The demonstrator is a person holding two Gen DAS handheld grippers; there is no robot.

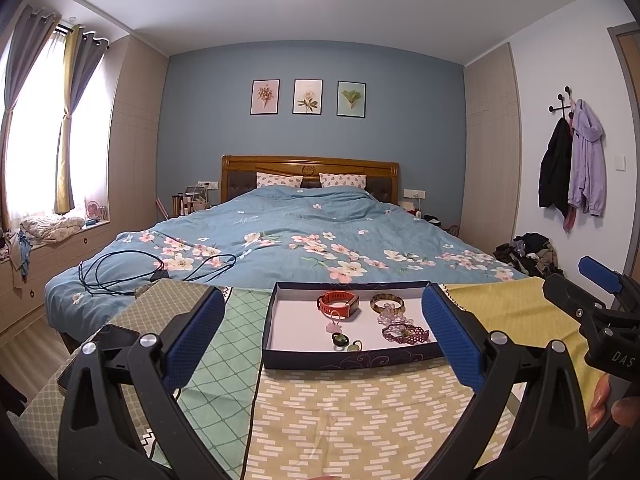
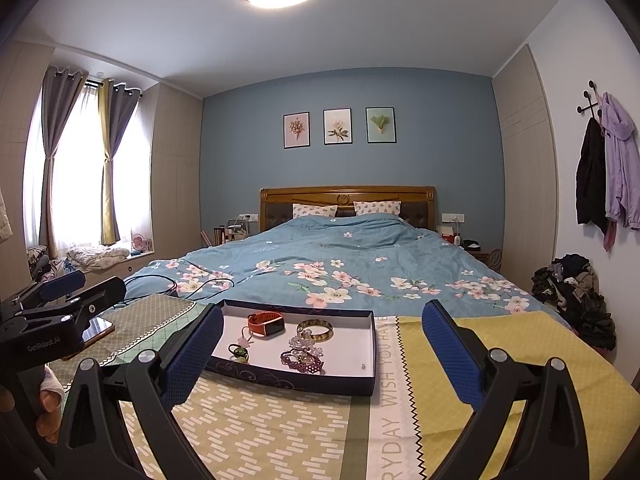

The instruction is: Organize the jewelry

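Left wrist view shows the left tongs [image 1: 320, 336] spread wide and empty, framing the tray [image 1: 352, 360] at twelve o'clock. The right tongs [image 2: 322, 354] are spread too. Best approach: descend slowly onto the red watch [image 1: 338, 303], avoiding the tangled bracelets [image 1: 404, 332].

Left claw [image 1: 320, 336]: black plastic frame, two wedge fingers w/ blue textured pads [image 1: 192, 338], silver screws at pivots. Right claw [image 2: 322, 356]: same build. White lettering on housings: "GenRobot.AI" on left unit, "DAS" partly visible on right unit.
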